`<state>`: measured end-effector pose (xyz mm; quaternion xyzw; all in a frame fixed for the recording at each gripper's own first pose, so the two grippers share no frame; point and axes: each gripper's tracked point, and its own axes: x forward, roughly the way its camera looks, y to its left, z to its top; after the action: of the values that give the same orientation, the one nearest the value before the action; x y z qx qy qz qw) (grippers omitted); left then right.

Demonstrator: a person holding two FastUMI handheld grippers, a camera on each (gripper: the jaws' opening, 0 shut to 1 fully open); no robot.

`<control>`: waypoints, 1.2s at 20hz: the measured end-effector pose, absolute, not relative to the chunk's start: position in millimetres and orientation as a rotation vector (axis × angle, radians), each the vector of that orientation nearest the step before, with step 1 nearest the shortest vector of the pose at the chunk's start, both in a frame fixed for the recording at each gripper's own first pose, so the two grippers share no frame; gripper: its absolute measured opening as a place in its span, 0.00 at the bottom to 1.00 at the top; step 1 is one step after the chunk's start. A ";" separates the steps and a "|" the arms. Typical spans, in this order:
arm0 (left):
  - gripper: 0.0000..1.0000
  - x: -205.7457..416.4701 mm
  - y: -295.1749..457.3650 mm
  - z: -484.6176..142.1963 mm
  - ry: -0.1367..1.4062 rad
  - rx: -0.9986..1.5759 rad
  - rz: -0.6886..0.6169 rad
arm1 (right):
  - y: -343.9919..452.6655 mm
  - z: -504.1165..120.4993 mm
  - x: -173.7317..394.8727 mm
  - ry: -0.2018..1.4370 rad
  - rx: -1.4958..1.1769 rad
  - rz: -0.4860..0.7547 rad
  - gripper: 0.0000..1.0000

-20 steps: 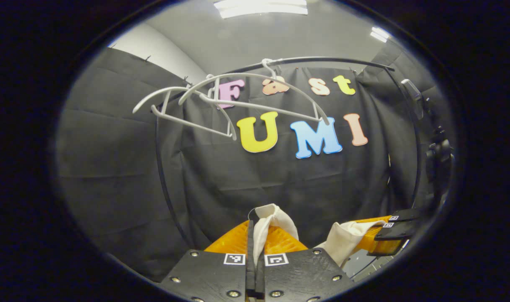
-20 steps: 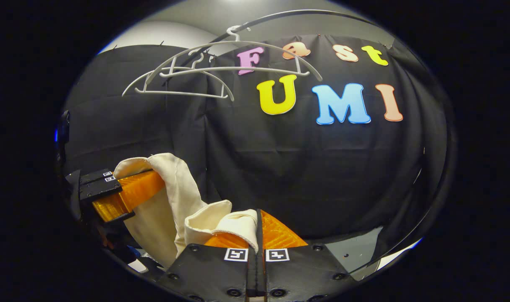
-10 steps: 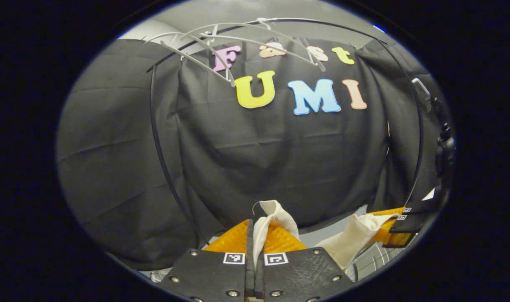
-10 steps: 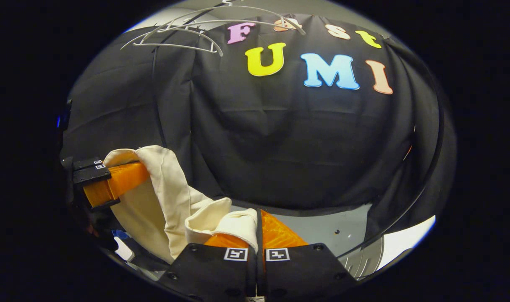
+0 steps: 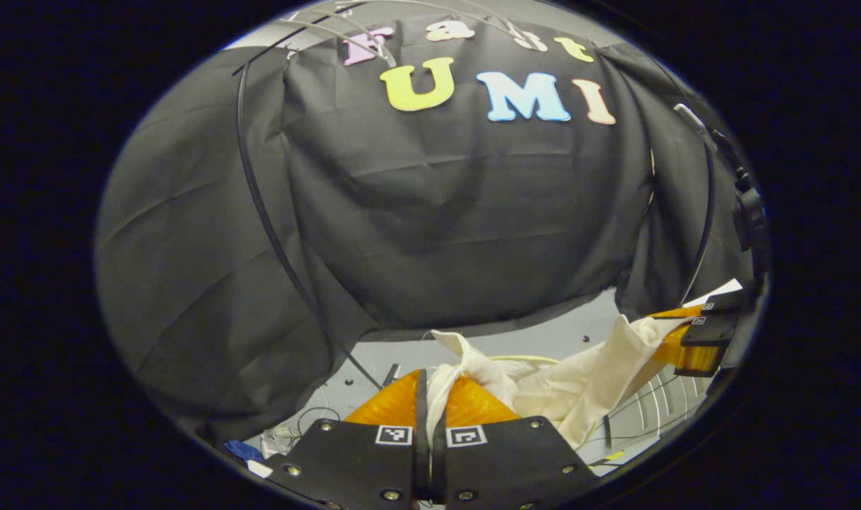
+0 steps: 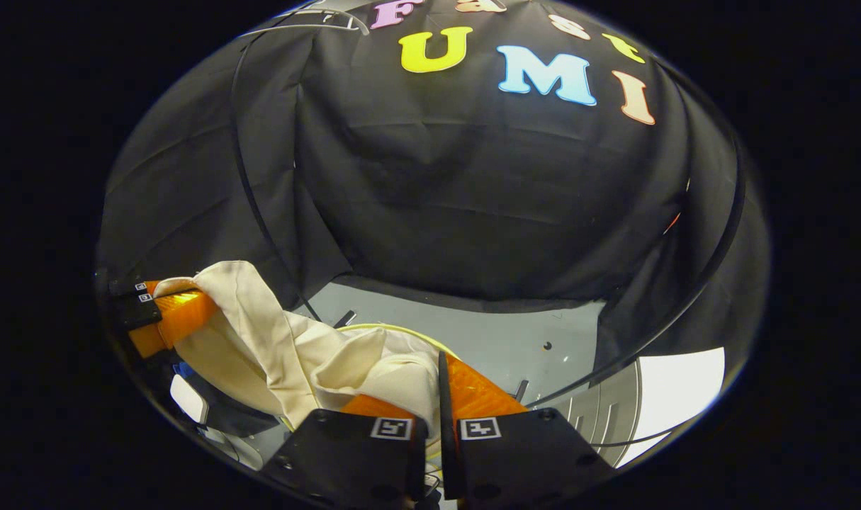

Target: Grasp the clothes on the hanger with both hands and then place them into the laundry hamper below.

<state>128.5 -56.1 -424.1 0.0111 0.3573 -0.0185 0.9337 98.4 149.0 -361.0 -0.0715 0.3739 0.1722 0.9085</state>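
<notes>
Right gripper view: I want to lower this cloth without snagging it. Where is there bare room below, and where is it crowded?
The bare grey floor between the black curtain's hem and the slatted hamper rim is free. It is crowded lower left, where the cream garment stretches from the right gripper to the left gripper, with a yellow-green hoop behind it.

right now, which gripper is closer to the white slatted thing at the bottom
Right. The right gripper hangs just above the white slatted thing, judging by the left gripper view. The left gripper is farther off, across the cream garment both grip.
</notes>
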 end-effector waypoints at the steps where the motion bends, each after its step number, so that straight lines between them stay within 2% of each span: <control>1: 0.04 125.0 -55.2 -427.5 0.745 0.028 -0.037 | 146.6 -361.4 93.5 0.777 -0.161 0.355 0.20; 2: 0.25 121.4 -54.0 -431.2 0.760 0.031 -0.037 | 145.6 -360.6 90.6 0.780 -0.173 0.357 0.26; 5: 0.89 120.3 -41.8 -416.4 0.742 0.045 -0.022 | 148.4 -350.6 85.8 0.765 -0.188 0.372 0.68; 7: 0.91 125.7 -37.1 -401.3 0.712 0.059 -0.022 | 151.0 -335.0 86.6 0.736 -0.186 0.375 0.93; 9: 0.90 130.0 -33.8 -381.9 0.666 0.063 -0.030 | 152.8 -314.8 86.6 0.692 -0.187 0.371 0.97; 12: 0.91 132.4 -27.9 -337.3 0.583 0.053 -0.040 | 152.3 -273.4 84.1 0.602 -0.158 0.360 1.00; 24: 0.91 138.5 -28.8 -148.2 0.270 -0.008 -0.049 | 84.7 -110.3 54.5 0.274 -0.070 0.219 0.99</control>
<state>138.5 -28.8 -148.2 -0.0041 0.1347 -0.0246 0.9906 54.5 84.7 -110.3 -0.0348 0.1362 0.1090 0.9841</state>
